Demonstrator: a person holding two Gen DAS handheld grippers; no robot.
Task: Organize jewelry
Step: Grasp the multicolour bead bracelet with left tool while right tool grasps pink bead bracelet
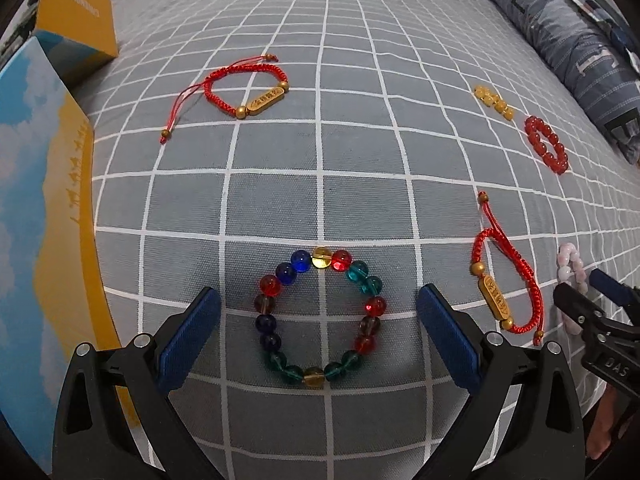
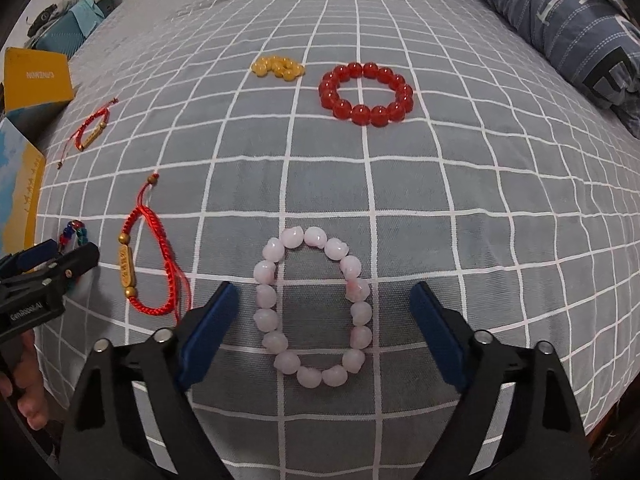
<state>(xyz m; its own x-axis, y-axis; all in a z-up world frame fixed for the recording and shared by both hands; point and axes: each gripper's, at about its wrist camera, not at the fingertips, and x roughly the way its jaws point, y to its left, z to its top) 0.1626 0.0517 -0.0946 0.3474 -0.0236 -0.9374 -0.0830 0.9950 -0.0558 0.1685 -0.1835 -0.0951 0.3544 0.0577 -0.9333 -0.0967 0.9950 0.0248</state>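
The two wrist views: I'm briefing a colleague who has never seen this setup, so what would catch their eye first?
Probably the multicoloured glass bead bracelet, lying flat on the grey checked bedspread between the open jaws of the left gripper. Next, the pale pink bead bracelet, framed likewise by the open right gripper. Farther up the bed, the ring of big red beads stands out.

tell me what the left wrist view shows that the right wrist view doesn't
Only the left wrist view shows the whole multicolored bead bracelet, framed by the open left gripper. Only the right wrist view shows the pink bead bracelet in full, framed by the open right gripper. Both show the red bead bracelet, yellow beads, two red cord bracelets and yellow box.
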